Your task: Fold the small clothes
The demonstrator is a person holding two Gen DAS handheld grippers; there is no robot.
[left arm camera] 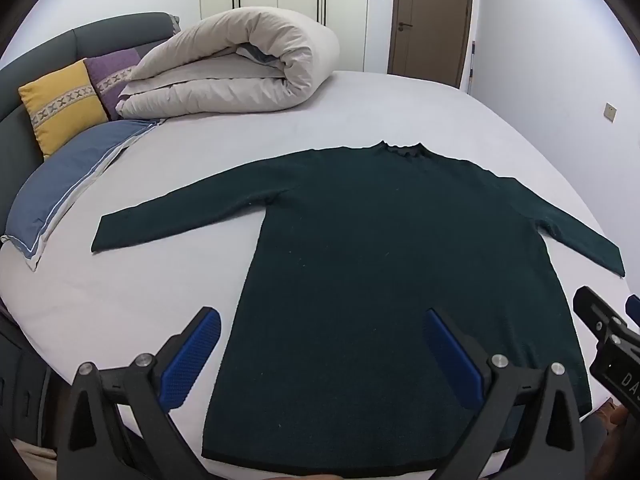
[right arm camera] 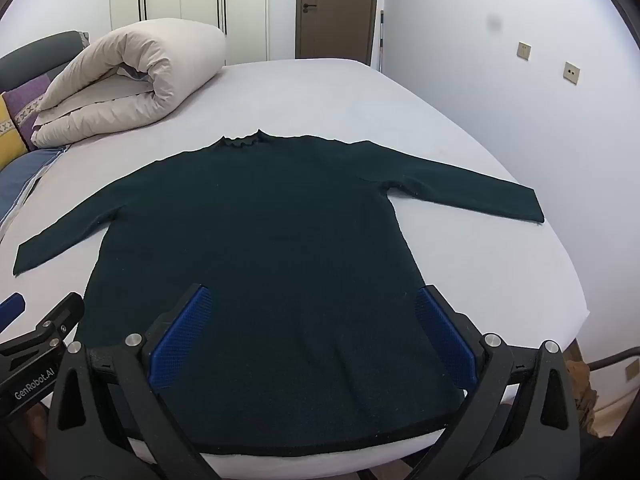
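sweater flat on bed, sleeves out, hem near us, ready to fold | left gripper + right gripper fingers spread, empty | we hover over hem to pick corners

A bed covered with a pale sheet is seen, with a rolled beige duvet lying beside a grey headboard. Yellow and purple cushions and a blue pillow are propped there. White walls, white wardrobe doors and a brown door are noted behind.
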